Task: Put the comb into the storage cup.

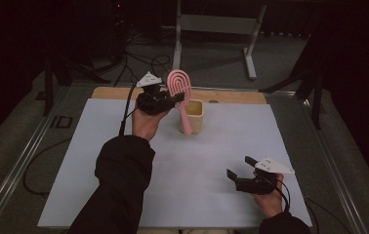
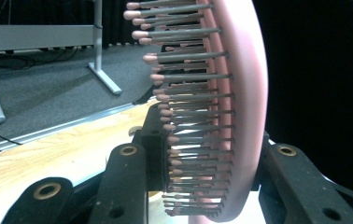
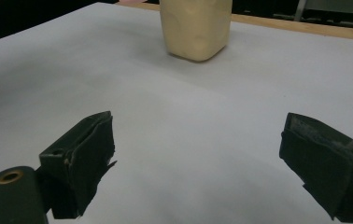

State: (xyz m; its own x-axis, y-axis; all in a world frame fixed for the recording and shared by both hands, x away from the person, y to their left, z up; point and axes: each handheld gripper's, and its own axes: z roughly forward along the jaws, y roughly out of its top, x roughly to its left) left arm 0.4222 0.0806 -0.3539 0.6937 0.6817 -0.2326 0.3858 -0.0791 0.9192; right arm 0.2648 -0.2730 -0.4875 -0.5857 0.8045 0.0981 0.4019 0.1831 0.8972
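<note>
Left gripper [image 1: 175, 100]: I hold it raised over the far part of the table, my jaws clamped on the head of the pink hairbrush [image 1: 179, 85].

Grip up close: in the left gripper view the brush [image 2: 240, 116] stands between my two black jaws, its curved pink back against the jaw on that view's right, and its bristles [image 2: 188, 93] point toward the jaw on that view's left.

Hairbrush: it stands nearly upright, head at the top; its handle [image 1: 186, 122] runs down in front of the cream cup [image 1: 196, 116]. I cannot tell whether the handle tip rests on the sheet.

Cup: it sits upright on the white sheet [image 1: 124, 146] near the far edge, just beside the brush handle; in the right gripper view the cup [image 3: 197, 30] stands well ahead of my jaws.

Right gripper [image 1: 243, 168]: I hold it low over the near right part of the sheet, well apart from the cup and the brush; its jaws are spread wide with nothing between them.

Right jaws up close: in the right gripper view the bare white sheet [image 3: 188, 140] lies in the gap between the two black pads.

Table: a strip of wooden top [image 1: 231, 96] shows beyond the sheet's far edge.
</note>
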